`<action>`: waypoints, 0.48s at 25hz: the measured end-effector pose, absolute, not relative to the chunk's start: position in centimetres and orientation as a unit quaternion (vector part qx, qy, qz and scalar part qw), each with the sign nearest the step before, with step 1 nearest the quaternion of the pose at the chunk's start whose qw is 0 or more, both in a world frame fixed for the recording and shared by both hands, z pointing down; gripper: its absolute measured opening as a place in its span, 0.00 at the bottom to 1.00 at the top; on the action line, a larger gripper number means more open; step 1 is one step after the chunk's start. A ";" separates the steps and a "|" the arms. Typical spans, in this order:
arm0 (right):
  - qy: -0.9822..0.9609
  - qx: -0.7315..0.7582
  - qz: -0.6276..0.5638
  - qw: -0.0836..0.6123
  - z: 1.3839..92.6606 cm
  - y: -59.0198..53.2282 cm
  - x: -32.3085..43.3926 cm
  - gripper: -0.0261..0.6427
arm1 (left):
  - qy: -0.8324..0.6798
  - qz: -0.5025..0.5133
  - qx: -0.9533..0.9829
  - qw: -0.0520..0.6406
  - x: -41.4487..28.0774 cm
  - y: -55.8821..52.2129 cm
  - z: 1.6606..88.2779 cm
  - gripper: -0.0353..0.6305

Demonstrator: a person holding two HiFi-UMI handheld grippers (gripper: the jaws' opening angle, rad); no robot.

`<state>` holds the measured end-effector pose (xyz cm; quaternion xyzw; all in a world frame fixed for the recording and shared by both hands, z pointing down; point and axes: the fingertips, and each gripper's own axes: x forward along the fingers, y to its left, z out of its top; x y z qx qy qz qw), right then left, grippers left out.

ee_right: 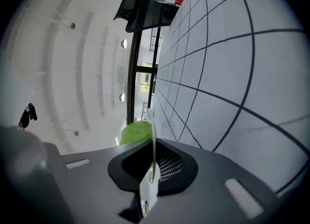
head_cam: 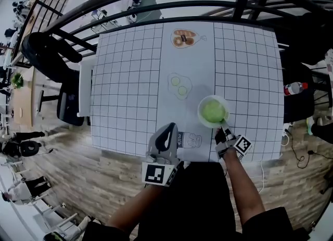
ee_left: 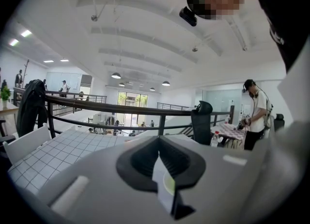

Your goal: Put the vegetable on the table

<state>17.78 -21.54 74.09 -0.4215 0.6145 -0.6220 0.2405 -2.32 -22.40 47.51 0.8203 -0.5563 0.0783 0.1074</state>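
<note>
Two grippers hung at the near edge of the table (head_cam: 130,78). The left gripper (head_cam: 170,127) had its jaws together on nothing. The right gripper (head_cam: 224,127) was clamped on the near rim of a white bowl (head_cam: 200,111), mouth upward. In the bowl lay the green vegetable (head_cam: 213,111), a round heap with no clear long axis.

Pretty bright in here, even daylight from the far windows (ee_left: 130,99) plus ceiling lamps (ee_left: 116,75); soft shadows, heavy fisheye bending at edges, close stuff blurry.
</note>
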 end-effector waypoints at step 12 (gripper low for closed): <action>0.559 -0.460 -0.648 0.236 76.2 -21.1 17.6 0.05 | -0.552 0.082 0.821 0.121 -2.5 -22.4 47.9 0.06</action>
